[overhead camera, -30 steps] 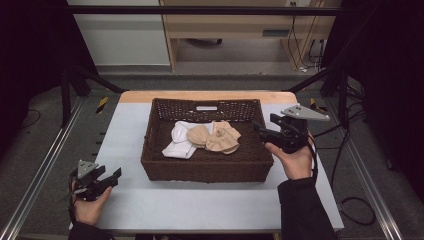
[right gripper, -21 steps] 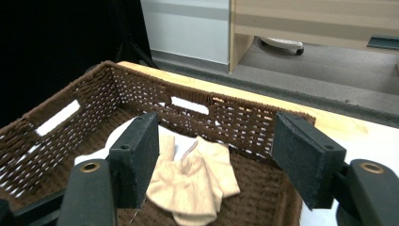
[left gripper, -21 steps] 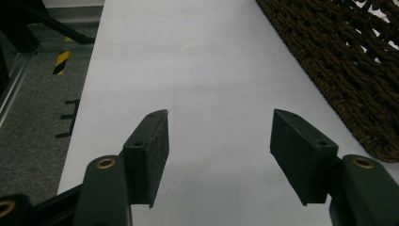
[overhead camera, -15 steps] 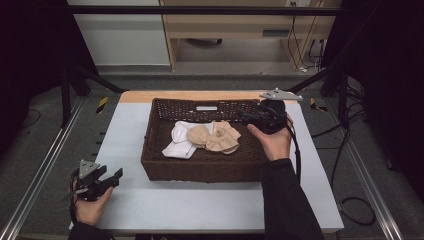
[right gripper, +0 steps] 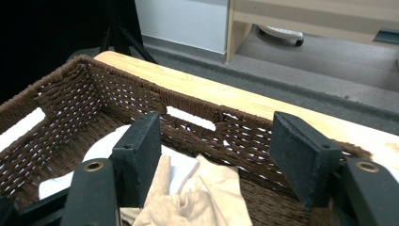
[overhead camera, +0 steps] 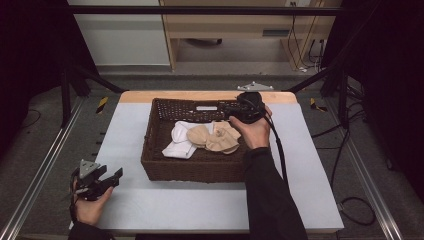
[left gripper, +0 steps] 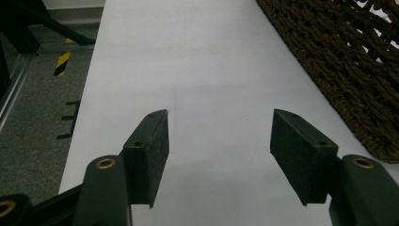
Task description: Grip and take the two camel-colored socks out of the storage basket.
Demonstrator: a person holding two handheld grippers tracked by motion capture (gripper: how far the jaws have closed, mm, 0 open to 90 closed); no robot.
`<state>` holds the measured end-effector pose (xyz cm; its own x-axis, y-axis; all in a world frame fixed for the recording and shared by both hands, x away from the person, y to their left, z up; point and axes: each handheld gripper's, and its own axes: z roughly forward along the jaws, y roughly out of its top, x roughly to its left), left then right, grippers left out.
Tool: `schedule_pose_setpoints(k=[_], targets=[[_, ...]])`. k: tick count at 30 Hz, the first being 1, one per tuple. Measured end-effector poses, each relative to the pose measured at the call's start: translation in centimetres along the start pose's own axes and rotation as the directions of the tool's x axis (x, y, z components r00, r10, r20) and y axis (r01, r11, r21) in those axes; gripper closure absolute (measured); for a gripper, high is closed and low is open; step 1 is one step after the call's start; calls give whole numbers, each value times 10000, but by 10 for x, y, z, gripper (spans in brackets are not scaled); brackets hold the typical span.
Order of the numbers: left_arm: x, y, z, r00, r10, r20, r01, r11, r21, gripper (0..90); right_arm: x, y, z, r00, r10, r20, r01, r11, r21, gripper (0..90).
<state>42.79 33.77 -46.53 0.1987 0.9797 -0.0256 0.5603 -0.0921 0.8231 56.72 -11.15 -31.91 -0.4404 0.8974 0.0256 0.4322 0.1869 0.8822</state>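
Right gripper: your right gripper point(overhead camera: 239, 111) sits just right of centre in the high view, over the far right corner of the basket, your hand point(overhead camera: 255, 131) wrapped around it from below.
Right fingers: spread wide in the right gripper view, nothing between them; the pads point(right gripper: 143, 150) hang above the cloth and do not touch it.
Beige cloth: the beige cloth point(overhead camera: 215, 137) lies bunched in the middle of the basket in the high view; in the right gripper view it fills the bottom centre point(right gripper: 197, 200), right under your fingers.
White cloth: the white cloth point(overhead camera: 181, 142) lies partly under the beige one, to its left, reaching toward the basket's left wall.
Basket: the dark brown woven basket point(overhead camera: 192, 167) stands at the centre of the tabletop point(overhead camera: 200, 205); a handle slot point(right gripper: 190, 117) shows in its wall, straight ahead of the right gripper.
Left gripper: your left gripper point(overhead camera: 112, 177) sits at the lower left of the high view, low over the tabletop's near left corner, well apart from the basket.
Left fingers: spread and holding nothing, bare tabletop between them, the basket's wall point(left gripper: 339, 70) at the upper right of the left gripper view.
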Motion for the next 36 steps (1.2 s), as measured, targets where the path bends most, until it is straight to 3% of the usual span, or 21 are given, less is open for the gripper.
schedule_pose_setpoints(k=[10,20,24,31,36], targets=[[1,0,0,10000,-4,-33,4,10000,28,376,3,-16,40,9999,162,35,-165,9961,869,384],[1,0,-1,10000,1,34,-1,10000,-38,376,-4,-39,59,9989,394,241,-427,9875,1518,418],[1,0,-1,10000,3,31,-3,10000,-19,376,-8,-52,68,9990,355,273,-403,9785,2024,424],[2,0,-1,10000,-9,31,9,10000,-14,377,-11,-57,72,9988,468,124,-484,9730,2257,435],[1,0,-1,10000,-4,63,4,10000,-31,377,-14,-66,81,9985,535,129,-549,9555,2898,455]])
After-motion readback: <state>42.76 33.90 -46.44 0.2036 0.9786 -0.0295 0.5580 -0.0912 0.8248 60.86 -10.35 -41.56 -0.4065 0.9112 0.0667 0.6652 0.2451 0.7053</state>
